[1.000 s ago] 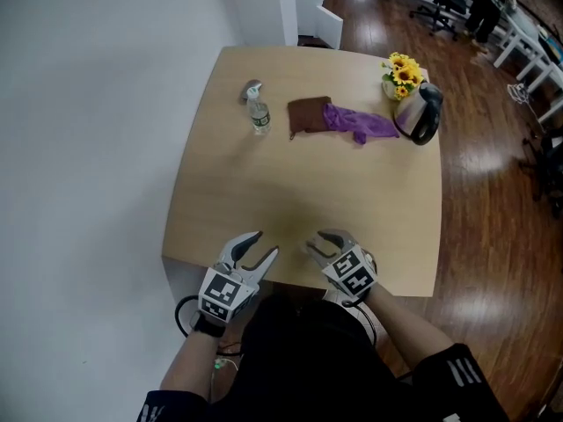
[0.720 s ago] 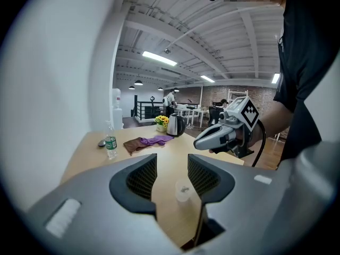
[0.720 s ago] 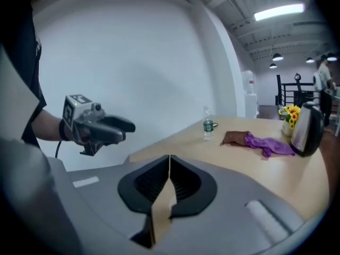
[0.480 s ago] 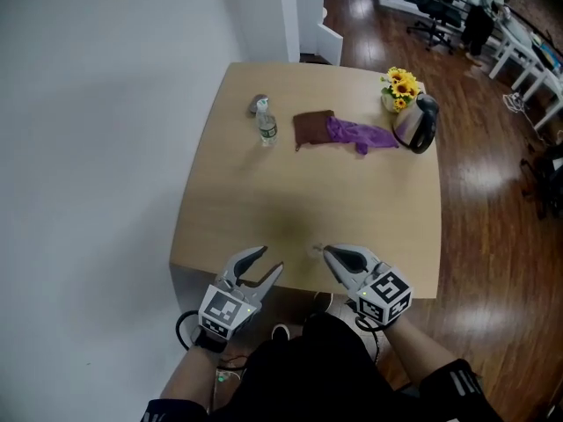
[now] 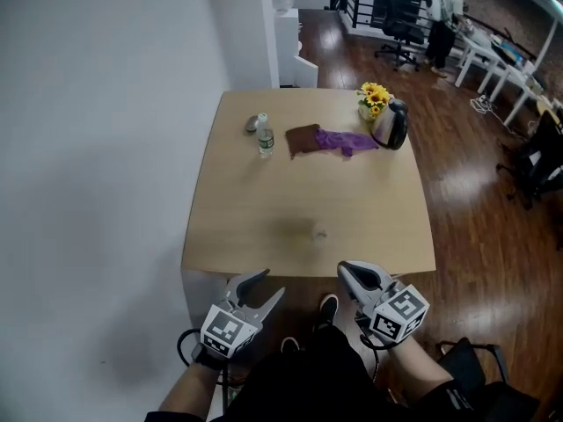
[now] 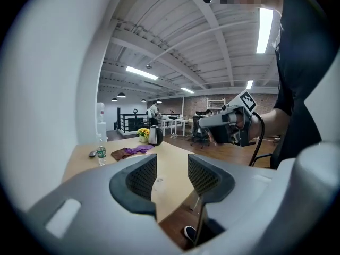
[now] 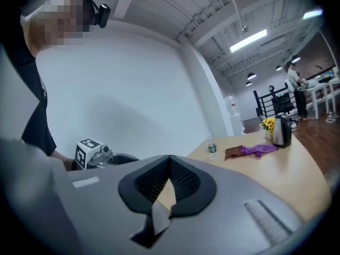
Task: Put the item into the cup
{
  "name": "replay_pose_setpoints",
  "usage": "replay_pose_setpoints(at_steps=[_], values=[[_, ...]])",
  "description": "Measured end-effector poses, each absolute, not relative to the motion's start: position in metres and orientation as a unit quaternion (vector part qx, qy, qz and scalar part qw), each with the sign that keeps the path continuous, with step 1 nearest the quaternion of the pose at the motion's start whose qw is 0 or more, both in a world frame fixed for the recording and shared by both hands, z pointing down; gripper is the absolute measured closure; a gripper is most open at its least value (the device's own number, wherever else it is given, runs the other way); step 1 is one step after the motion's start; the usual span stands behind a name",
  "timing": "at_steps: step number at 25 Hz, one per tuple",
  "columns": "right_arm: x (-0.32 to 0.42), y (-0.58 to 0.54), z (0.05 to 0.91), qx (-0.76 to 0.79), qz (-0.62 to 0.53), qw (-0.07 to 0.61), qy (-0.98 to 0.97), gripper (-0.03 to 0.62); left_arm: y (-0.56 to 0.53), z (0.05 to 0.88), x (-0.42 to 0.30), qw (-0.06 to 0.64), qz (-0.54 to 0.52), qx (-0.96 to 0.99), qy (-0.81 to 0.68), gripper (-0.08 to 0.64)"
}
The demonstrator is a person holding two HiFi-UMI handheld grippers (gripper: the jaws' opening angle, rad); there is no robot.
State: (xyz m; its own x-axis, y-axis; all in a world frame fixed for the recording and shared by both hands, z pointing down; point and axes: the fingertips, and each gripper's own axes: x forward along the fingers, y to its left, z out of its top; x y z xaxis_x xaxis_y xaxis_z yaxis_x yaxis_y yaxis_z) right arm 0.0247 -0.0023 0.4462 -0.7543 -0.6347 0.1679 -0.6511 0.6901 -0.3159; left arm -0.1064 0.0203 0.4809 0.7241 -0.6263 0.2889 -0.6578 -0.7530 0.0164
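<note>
Both grippers hang just off the near edge of the wooden table (image 5: pixel 264 236), holding nothing. My left gripper (image 5: pixel 268 286) is open, its pads (image 6: pixel 142 177) apart with only table and floor between them. My right gripper (image 5: pixel 345 269) is shut, its jaws meeting with nothing between them (image 7: pixel 170 164). Far across the table stand a small water bottle (image 5: pixel 265 141), a grey object (image 5: pixel 252 126), a brown cloth (image 5: pixel 303 139), a purple cloth (image 5: pixel 345 141), a black kettle (image 5: pixel 392 128) and yellow flowers (image 5: pixel 373 98). No cup shows clearly.
A tiny pale speck (image 5: pixel 320 233) lies on the table near its middle. A white wall runs along the left. Wooden floor lies to the right, with office chairs, desks and a person (image 5: pixel 442 16) far behind. The person's shoe (image 5: pixel 327 307) shows below the table edge.
Both grippers have drawn back from over the table's near edge to just off it. The right gripper's jaws have closed. The view has pulled back, so the table looks farther away.
</note>
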Motion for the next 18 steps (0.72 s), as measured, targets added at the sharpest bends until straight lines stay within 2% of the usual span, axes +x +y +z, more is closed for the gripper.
replay_pose_setpoints(at_steps=[10, 18], values=[[0.026, 0.097, 0.425, 0.392, 0.174, 0.011, -0.903, 0.584, 0.103, 0.474, -0.125, 0.066, 0.127, 0.937, -0.32, 0.384], [0.045, 0.131, 0.402, 0.381, 0.141, 0.015, -0.914, 0.584, 0.122, 0.449, -0.097, 0.05, 0.092, 0.939, -0.327, 0.385]])
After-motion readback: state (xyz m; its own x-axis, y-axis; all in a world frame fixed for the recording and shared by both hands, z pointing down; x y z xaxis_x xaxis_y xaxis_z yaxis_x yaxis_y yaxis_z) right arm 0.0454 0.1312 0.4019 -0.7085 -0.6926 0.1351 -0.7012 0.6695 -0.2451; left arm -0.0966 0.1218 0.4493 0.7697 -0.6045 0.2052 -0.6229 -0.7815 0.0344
